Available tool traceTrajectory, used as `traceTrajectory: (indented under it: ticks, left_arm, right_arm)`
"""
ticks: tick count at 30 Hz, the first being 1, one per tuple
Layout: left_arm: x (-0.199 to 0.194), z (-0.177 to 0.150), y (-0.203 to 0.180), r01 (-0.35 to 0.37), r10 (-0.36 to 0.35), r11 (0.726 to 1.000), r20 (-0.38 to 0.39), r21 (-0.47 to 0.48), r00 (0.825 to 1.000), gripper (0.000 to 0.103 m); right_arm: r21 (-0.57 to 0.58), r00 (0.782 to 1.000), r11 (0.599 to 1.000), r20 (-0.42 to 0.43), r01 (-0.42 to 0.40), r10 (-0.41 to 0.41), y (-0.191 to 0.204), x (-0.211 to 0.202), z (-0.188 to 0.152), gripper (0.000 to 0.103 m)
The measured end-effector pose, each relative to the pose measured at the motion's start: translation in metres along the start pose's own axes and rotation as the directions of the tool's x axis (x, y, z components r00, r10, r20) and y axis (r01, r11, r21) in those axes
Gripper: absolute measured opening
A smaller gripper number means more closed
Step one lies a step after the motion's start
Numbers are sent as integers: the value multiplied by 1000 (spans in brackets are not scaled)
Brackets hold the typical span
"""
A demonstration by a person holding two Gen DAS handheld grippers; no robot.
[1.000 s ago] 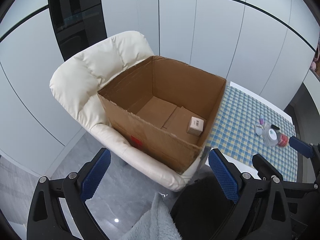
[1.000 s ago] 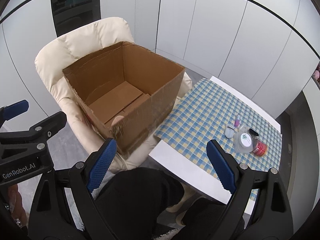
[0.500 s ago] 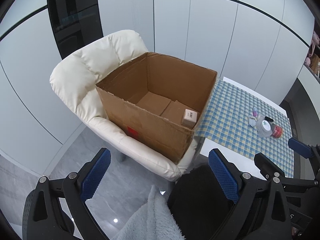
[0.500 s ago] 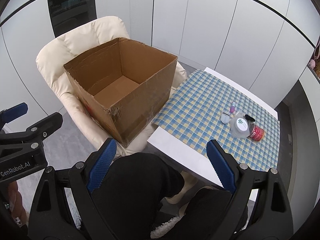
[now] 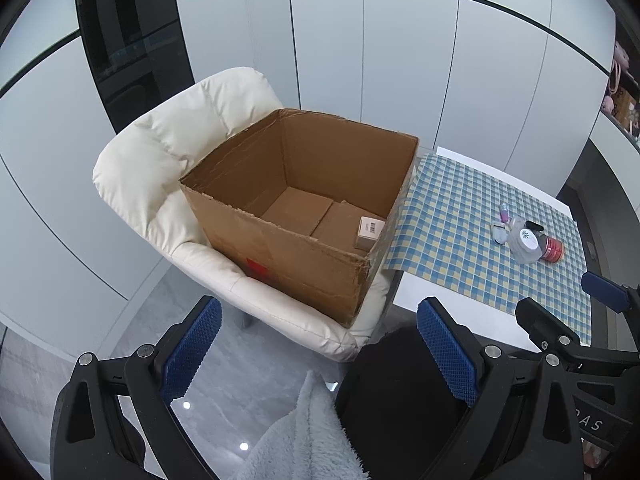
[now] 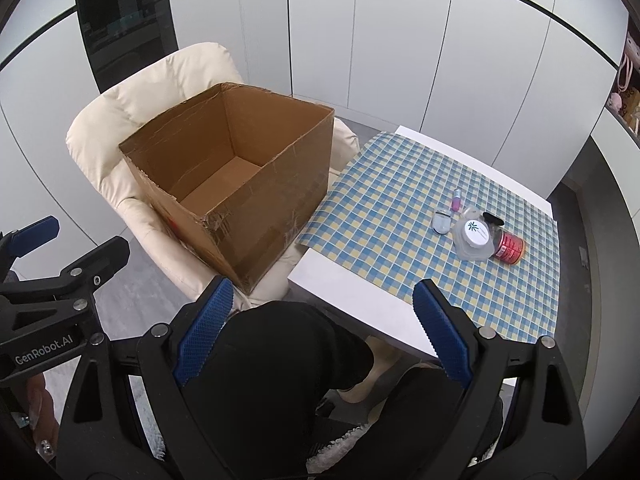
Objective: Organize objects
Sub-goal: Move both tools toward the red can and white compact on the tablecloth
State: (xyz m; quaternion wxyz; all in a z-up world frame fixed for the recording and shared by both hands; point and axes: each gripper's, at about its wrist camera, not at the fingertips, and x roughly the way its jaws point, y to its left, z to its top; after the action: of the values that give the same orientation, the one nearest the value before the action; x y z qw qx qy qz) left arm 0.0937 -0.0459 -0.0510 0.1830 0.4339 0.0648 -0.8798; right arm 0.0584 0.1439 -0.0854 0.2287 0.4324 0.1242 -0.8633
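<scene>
White cabinet panels fill the background in both views, with a dark glass unit (image 5: 132,52) at the upper left and grey floor (image 5: 256,380) along the bottom. You see an open cardboard box (image 5: 304,216) in the middle of the left wrist view, sitting on a cream armchair (image 5: 172,160). Its right wall stands just beside the edge of the checked cloth (image 6: 404,216) on the white table (image 6: 352,292).

Inside the box, a small carton (image 5: 369,233) with a barcode lies against the right wall. From your right wrist view that carton is hidden behind the near walls of the box.

On the cloth, at the right of both frames, a tight cluster sits well apart from the box: a clear jar with a white lid (image 6: 475,238), a red can (image 6: 509,247) on its side touching it, a small pink bottle (image 6: 456,200), a round compact (image 6: 442,224) and a black item (image 6: 493,219) too small to identify.

Your left gripper (image 5: 318,350) is wide apart and holds nothing; your right gripper (image 6: 322,334) is likewise spread wide and empty. Below them your dark-clad legs (image 6: 272,372) and a fluffy grey fabric (image 5: 304,440) block the lower frame, cutting off the table's near edge. The cloth between box and cluster lies bare.
</scene>
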Motion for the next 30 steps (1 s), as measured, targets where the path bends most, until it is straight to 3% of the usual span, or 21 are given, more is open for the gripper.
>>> traceTrajectory:
  ticks: [30]
  left_arm:
    - [12,7,-64,63,-62,990,-17,126,998,98]
  right_arm:
    - [165,998,985,-6,58,-58,-65,-3,-17,93]
